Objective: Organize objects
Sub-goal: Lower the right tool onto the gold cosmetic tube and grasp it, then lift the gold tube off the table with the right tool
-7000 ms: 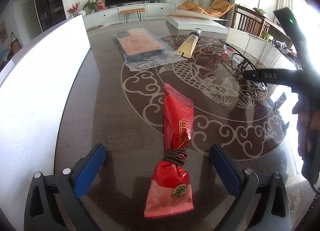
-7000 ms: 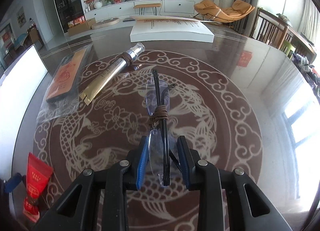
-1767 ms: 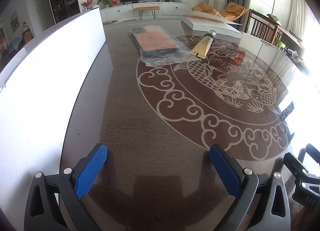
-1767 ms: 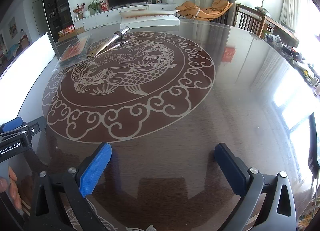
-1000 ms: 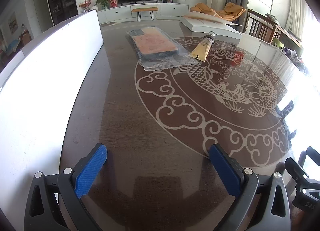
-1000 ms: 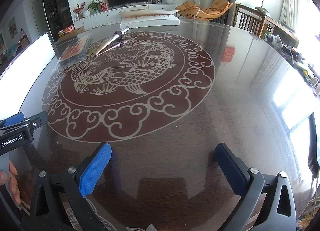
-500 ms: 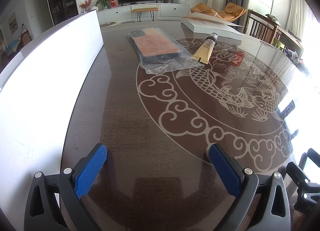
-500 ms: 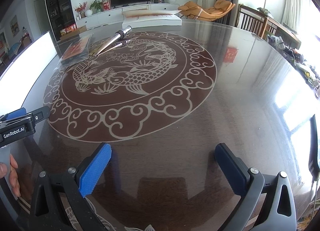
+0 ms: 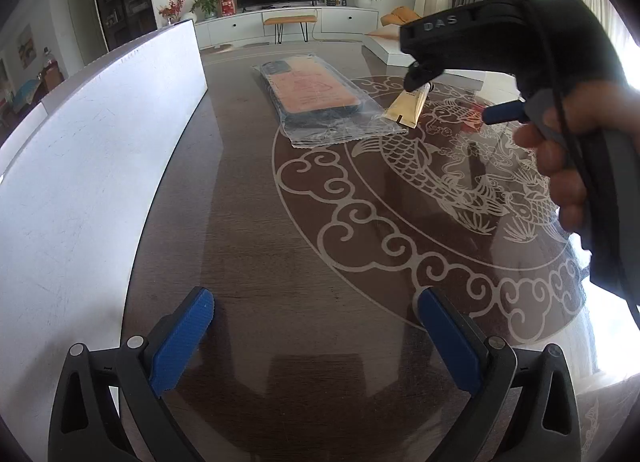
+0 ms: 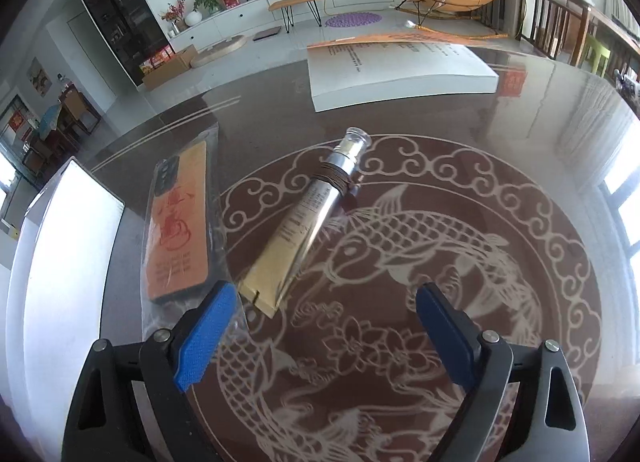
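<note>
Tabletop (image 10: 460, 118) of dark glossy wood, inlaid with a pale fish-and-cloud medallion, fills both views. A long white panel (image 9: 80, 166) is set along its left edge, and a flat white box (image 10: 396, 66) with an orange printed sheet on top is placed at the far side.

Next in size, a phone case (image 10: 178, 226) with an orange back is seen sealed in a clear plastic bag, laid lengthwise between the panel and the medallion. Just beside it on the right, a gold tube (image 10: 308, 218) with a silver cap is laid at a slant, its cap pointed toward the white box and a brown band wrapped round its neck; its crimped end is overlapped by the bag's edge.

The right gripper (image 10: 320, 326) is held low over the table with its blue pads spread wide and nothing between them, the tube's crimped end close ahead of its left pad. The left gripper (image 9: 316, 340) is likewise spread wide and empty, well short of the bagged case.
</note>
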`<state>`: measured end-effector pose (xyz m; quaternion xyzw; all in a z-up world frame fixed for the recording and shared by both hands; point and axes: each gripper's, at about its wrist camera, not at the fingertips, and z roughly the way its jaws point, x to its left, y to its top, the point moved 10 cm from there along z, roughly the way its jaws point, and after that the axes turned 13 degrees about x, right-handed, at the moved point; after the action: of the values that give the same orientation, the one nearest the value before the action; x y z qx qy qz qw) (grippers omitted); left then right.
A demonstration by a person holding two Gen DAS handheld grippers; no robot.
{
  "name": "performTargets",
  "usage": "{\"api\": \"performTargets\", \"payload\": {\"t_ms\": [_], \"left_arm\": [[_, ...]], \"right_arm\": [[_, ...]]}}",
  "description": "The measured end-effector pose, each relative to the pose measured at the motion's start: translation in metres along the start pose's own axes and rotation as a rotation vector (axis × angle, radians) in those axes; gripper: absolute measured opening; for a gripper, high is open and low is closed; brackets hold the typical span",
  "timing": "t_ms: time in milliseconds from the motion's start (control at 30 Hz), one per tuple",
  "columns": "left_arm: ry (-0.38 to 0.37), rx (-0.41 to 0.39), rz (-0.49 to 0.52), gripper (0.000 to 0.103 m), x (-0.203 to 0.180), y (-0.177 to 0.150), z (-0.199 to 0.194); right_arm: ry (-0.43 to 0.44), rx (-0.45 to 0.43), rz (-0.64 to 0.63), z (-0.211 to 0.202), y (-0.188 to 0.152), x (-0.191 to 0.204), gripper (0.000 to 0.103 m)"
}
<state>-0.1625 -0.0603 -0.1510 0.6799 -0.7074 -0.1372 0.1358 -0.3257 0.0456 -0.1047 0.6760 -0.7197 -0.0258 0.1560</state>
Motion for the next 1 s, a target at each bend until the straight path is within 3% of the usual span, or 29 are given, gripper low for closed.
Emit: {"api": "performTargets", "payload": {"t_ms": [133, 200, 267, 300, 333, 367, 567, 900, 967, 1000], "left_arm": [[0.000, 0.000, 0.000, 0.103, 0.000, 0.000, 0.000], [-0.001, 0.000, 0.000, 0.103, 0.000, 0.000, 0.000], [0.000, 0.000, 0.000, 0.103, 0.000, 0.000, 0.000], [0.000, -0.001, 0.000, 0.103, 0.000, 0.000, 0.000], [0.000, 0.000, 0.000, 0.103, 0.000, 0.000, -0.001], [0.000, 0.000, 0.000, 0.103, 0.000, 0.000, -0.001], [0.000, 0.000, 0.000, 0.103, 0.000, 0.000, -0.001], [0.000, 0.000, 0.000, 0.103, -0.001, 0.001, -0.001], [0.000, 0.000, 0.000, 0.103, -0.001, 0.001, -0.001], [0.000, 0.000, 0.000, 0.103, -0.001, 0.001, -0.001]], "right_arm": [[-0.064, 0.023, -0.003, 0.030, 0.025, 0.012, 0.095], [-0.119, -0.007, -0.055, 0.035, 0.029, 0.016, 0.093], [-0.172, -0.057, -0.131, 0.031, 0.026, 0.019, 0.070], [-0.164, -0.086, -0.154, 0.027, 0.024, 0.020, 0.044], [-0.169, -0.096, -0.160, 0.025, 0.021, 0.017, 0.031], [-0.154, -0.103, -0.152, 0.022, 0.016, 0.013, 0.028], [-0.175, -0.151, -0.130, 0.002, -0.029, -0.026, 0.028], [-0.247, -0.186, -0.012, -0.054, -0.140, -0.127, 0.030], [-0.249, -0.194, 0.002, -0.058, -0.151, -0.136, 0.047], [-0.253, -0.191, 0.012, -0.059, -0.156, -0.141, 0.068]]}}
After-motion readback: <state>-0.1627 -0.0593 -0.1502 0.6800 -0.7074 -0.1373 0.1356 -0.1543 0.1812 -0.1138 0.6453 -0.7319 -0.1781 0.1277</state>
